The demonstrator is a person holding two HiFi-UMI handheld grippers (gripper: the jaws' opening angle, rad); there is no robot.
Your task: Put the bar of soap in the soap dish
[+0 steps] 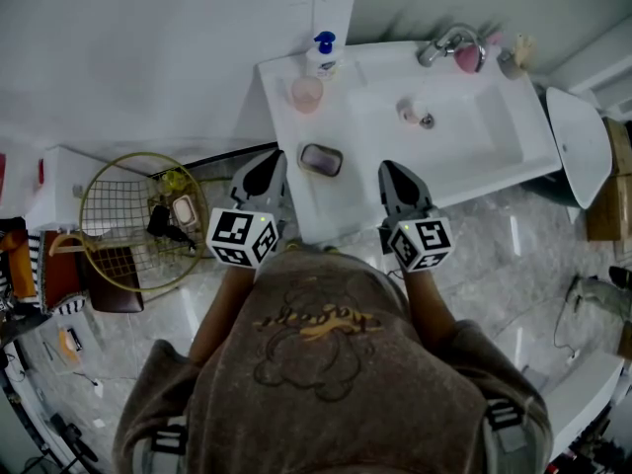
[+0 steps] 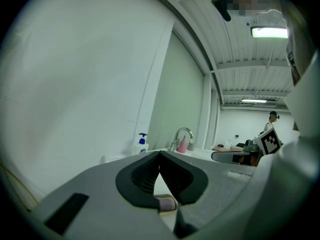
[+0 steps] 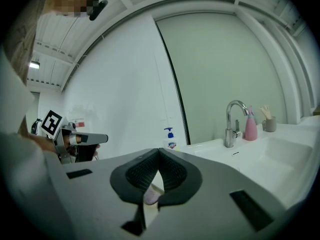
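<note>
In the head view a white counter [image 1: 296, 126] with a basin [image 1: 464, 136] fills the upper middle of the frame. The dish [image 1: 337, 167] sits near the counter's lower edge with the soap [image 1: 321, 159] lying in it. The left gripper [image 1: 269, 162] is just left of the dish and the right gripper [image 1: 390, 172] a little to its right; neither touches it. Above the dish stand a pink cup [image 1: 307, 94] and a pump bottle [image 1: 323, 55], and a tap [image 1: 449, 42] is at the top right. A wire basket [image 1: 138, 220] lies on the floor at left. In the left gripper view the left gripper [image 2: 159, 156] has its jaws pressed together at the tips with nothing pinched; the soap [image 2: 166, 203] shows low in the gap behind them, and the pump bottle [image 2: 142, 144] and tap [image 2: 182, 136] stand beyond. In the right gripper view the right gripper [image 3: 159, 154] is likewise closed and empty, the soap [image 3: 150, 197] shows below its tips, and the pump bottle [image 3: 170, 140] and tap [image 3: 232, 121] are behind.
</note>
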